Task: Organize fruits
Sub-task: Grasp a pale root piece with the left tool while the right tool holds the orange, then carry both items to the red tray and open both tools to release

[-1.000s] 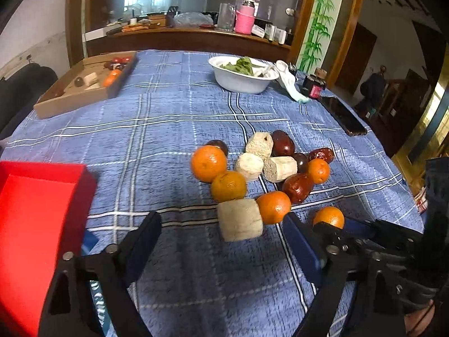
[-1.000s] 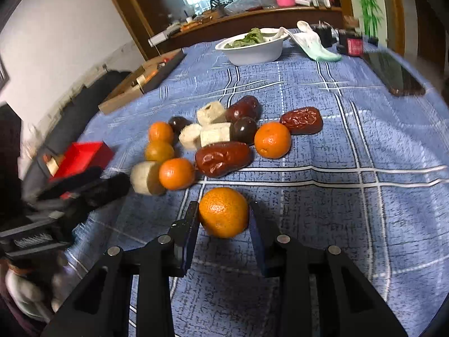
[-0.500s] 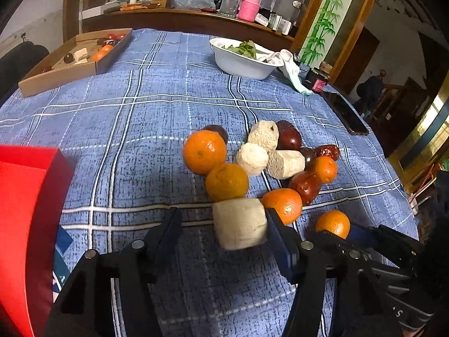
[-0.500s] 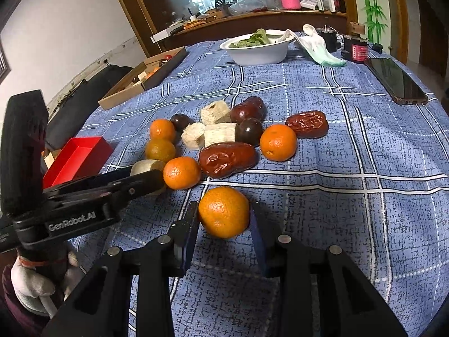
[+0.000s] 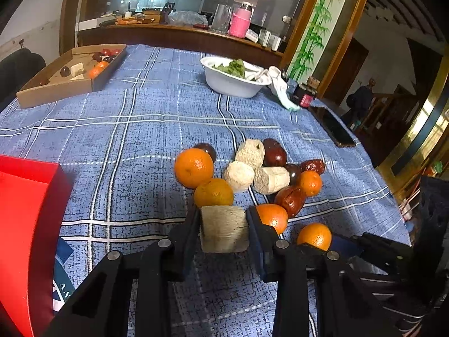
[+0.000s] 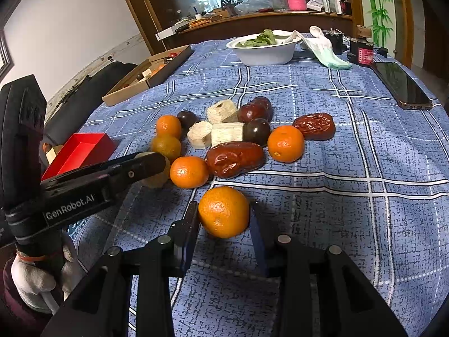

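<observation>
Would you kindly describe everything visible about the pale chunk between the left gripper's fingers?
The pale chunk is a blocky, off-white piece with a fibrous, streaked face and a dark crack along its lower right. It sits upright between the fingers of the left gripper, which press both its sides. It sits at the near edge of the fruit pile, over the blue checked cloth; whether it rests on the cloth is unclear. An orange sits right behind it, seemingly touching.

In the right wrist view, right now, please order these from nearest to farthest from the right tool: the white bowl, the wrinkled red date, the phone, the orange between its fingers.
1. Orange, between the right tool's fingers.
2. Wrinkled red date, ahead and right, at the pile's edge.
3. Phone, far right of the cloth.
4. White bowl, at the far end, centre.
</observation>
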Tool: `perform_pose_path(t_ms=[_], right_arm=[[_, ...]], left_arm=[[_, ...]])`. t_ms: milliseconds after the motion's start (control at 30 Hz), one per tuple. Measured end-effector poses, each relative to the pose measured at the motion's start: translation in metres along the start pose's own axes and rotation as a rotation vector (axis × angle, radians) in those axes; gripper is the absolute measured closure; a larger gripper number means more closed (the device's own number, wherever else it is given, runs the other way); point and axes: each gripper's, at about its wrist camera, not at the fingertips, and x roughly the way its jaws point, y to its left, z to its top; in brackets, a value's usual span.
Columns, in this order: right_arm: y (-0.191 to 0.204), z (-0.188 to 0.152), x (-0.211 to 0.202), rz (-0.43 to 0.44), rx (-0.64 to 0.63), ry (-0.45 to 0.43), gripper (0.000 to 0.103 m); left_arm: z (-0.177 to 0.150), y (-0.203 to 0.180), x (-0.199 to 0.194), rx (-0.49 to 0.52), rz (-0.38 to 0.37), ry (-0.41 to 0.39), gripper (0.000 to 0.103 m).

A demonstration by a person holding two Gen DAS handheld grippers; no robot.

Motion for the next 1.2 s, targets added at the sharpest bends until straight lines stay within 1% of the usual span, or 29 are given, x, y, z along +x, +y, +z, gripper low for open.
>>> perform_pose_path(t_ms=[100, 233, 333, 500, 600, 700, 833, 967, 1067, 1100, 1200], right_arm=[[-0.002, 0.0, -0.001, 0.017, 0.007, -0.005, 0.07], [-0.004, 0.001, -0.003, 0.031, 0.019, -0.017, 0.07], [-0.004, 0.001, -0.006, 0.034, 0.018, -0.032, 0.07], [0.002, 0.001, -0.012, 0.023, -0.004, -0.06, 0.07], [0.004, 0.0, -0.022, 0.086, 0.029, -0.084, 0.07], [0.019, 0.0, -0.034, 0.131, 0.033, -0.091, 0.07], [0.06, 0.008, -0.038, 0.18, -0.025, -0.065, 0.069], [0.115, 0.023, -0.03, 0.258, -0.108, -0.022, 0.069], [0.163, 0.038, -0.011, 0.337, -0.157, 0.031, 0.069], [0.176, 0.042, -0.004, 0.35, -0.169, 0.046, 0.069], [0.219, 0.055, 0.026, 0.342, -0.242, 0.087, 0.069]], left_arm=[[0.001, 0.002, -0.014, -0.017, -0.016, -0.044, 0.069], [-0.008, 0.01, -0.054, -0.038, -0.004, -0.126, 0.068], [-0.017, 0.022, -0.088, -0.056, 0.028, -0.182, 0.068], [-0.027, 0.055, -0.141, -0.102, 0.09, -0.268, 0.068], [-0.037, 0.076, -0.164, -0.122, 0.145, -0.297, 0.068], [-0.046, 0.103, -0.178, -0.165, 0.193, -0.306, 0.068], [-0.051, 0.146, -0.186, -0.237, 0.262, -0.292, 0.068], [-0.041, 0.181, -0.187, -0.286, 0.274, -0.265, 0.068], [-0.027, 0.199, -0.179, -0.291, 0.293, -0.225, 0.068], [-0.022, 0.203, -0.174, -0.289, 0.304, -0.212, 0.068], [-0.012, 0.218, -0.159, -0.291, 0.341, -0.174, 0.068]])
